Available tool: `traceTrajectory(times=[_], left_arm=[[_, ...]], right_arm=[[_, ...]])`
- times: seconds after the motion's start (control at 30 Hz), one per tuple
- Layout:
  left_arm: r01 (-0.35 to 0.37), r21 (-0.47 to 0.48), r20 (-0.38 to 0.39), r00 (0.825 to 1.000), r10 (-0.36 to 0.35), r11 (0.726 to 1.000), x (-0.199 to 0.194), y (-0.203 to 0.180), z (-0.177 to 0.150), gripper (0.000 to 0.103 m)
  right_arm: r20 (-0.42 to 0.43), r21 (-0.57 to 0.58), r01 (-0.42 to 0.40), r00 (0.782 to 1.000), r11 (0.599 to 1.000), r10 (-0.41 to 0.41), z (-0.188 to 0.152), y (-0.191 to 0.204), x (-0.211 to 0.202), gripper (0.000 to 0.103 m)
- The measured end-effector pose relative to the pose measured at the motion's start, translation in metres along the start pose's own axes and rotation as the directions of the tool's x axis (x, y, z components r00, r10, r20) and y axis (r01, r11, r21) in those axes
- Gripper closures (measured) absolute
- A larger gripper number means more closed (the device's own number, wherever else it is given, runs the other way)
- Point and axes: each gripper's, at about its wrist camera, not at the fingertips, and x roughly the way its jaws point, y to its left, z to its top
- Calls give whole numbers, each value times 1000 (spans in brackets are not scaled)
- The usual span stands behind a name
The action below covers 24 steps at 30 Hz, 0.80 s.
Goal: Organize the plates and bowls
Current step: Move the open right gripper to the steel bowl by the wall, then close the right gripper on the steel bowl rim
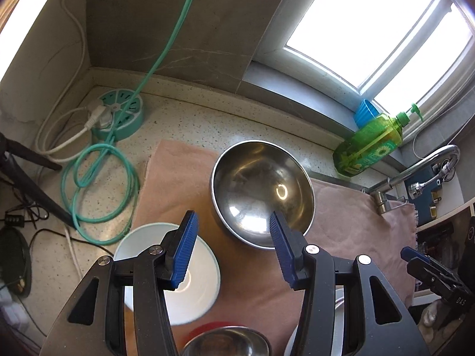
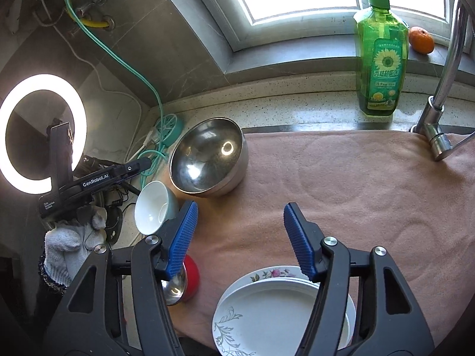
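Observation:
A large steel bowl (image 1: pixel 262 192) sits on a pink towel (image 1: pixel 178 178); it also shows in the right wrist view (image 2: pixel 207 161). A white bowl with a pale teal outside (image 1: pixel 178 276) (image 2: pixel 154 207) stands to its left. A small red bowl with a steel inside (image 2: pixel 184 281) (image 1: pixel 225 341) lies nearer. White plates (image 2: pixel 279 308), one with a leaf pattern, are stacked under my right gripper (image 2: pixel 240 222). My left gripper (image 1: pixel 231 231) is open and empty, between the white bowl and the steel bowl. My right gripper is open and empty above the towel (image 2: pixel 356 192).
A green soap bottle (image 2: pixel 381 68) and an orange (image 2: pixel 421 40) stand on the window ledge. A steel tap (image 2: pixel 439 112) rises at the right. A teal power hub (image 1: pixel 121 112) with coiled cables sits at the back left. A ring light (image 2: pixel 41 133) glows at the left.

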Motion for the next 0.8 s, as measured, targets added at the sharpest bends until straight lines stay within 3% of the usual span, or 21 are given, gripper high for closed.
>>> traceTrajectory(times=[0.23, 0.47, 0.8], left_arm=[[7, 3, -49, 999, -7, 1000, 30, 12, 20, 54], [8, -29, -78, 997, -11, 1000, 49, 23, 32, 54], [19, -39, -114, 993, -23, 999, 63, 24, 32, 60]], right_arm=[[-61, 46, 4, 998, 999, -1, 23, -2, 45, 53], [-128, 76, -12, 991, 997, 22, 40, -1, 86, 71], [-183, 86, -13, 983, 996, 28, 46, -2, 126, 79]])
